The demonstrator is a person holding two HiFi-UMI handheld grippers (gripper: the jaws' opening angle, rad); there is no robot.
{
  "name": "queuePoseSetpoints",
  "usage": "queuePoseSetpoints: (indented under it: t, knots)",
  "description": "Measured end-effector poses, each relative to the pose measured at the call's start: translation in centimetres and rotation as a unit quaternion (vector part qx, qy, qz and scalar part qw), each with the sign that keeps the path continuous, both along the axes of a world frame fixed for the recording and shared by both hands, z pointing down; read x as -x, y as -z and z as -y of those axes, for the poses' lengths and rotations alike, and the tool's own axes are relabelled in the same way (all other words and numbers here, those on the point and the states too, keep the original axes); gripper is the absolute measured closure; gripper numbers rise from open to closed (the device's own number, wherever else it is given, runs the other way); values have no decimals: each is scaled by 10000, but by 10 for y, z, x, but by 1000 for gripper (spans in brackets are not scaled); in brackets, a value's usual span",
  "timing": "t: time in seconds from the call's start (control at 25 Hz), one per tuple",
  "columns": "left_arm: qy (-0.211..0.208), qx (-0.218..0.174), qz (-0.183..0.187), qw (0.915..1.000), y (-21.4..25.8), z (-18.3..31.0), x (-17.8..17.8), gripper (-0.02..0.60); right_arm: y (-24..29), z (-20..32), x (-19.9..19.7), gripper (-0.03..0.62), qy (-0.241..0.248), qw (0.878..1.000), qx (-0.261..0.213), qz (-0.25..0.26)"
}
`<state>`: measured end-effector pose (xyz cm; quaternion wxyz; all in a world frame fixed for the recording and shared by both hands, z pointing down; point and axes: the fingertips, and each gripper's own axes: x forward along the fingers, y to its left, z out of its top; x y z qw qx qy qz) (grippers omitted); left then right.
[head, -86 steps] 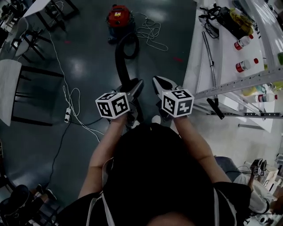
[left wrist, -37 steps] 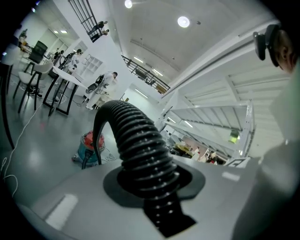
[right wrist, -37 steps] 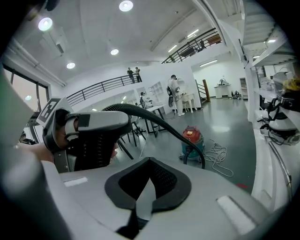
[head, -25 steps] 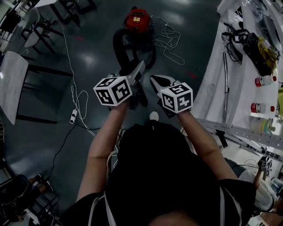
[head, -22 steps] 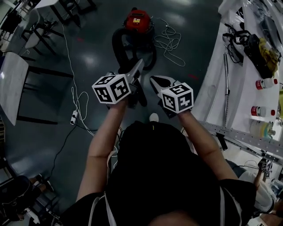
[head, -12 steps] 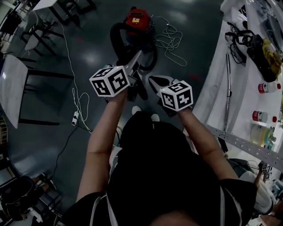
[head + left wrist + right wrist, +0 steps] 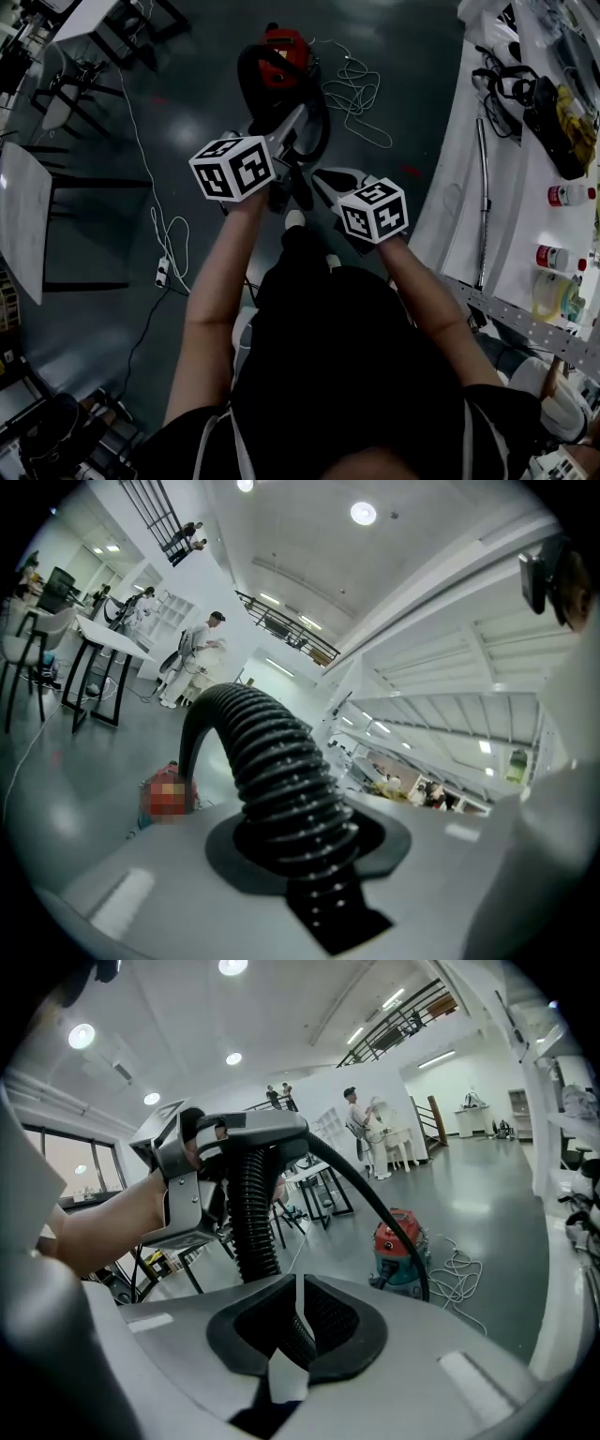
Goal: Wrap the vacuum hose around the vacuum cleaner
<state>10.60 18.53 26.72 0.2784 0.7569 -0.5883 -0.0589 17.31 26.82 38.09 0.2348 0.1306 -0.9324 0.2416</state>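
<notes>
Left gripper (image 7: 298,829) pinches hose (image 7: 272,752) (vacuum cleaner (image 7: 281,47) half-hidden); right gripper (image 7: 298,1297) just opening, empty.

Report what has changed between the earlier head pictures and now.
The person has walked up to the vacuum cleaner, bringing both grippers nearer it; the hose, earlier a long run, now curls close beside it. The right gripper has just been opening its fingers a crack, nothing gripped between them. Unchanged: the left gripper stays clamped on the hose.
</notes>
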Motion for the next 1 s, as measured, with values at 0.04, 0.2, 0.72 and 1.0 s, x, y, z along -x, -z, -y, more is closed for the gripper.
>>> queuePoseSetpoints:
  t: [0.04, 0.2, 0.72, 1.0]
  knots:
    - [-79, 9, 18, 10000, 0, 6, 3, 456, 1, 5, 6, 569, -12, 10000, -11, 0]
    - [-477, 18, 50, 9988, 3, 30, 12, 454, 3, 25, 28, 569, -121, 9999, 7, 0]
    - [-631, -2, 122, 9979, 0, 93, 90, 454, 6, 86, 101, 568, -465, 9989, -61, -60]
    - [-795, -2, 194, 9966, -10, 118, 121, 454, 7, 124, 141, 568, -562, 9983, -88, -105]
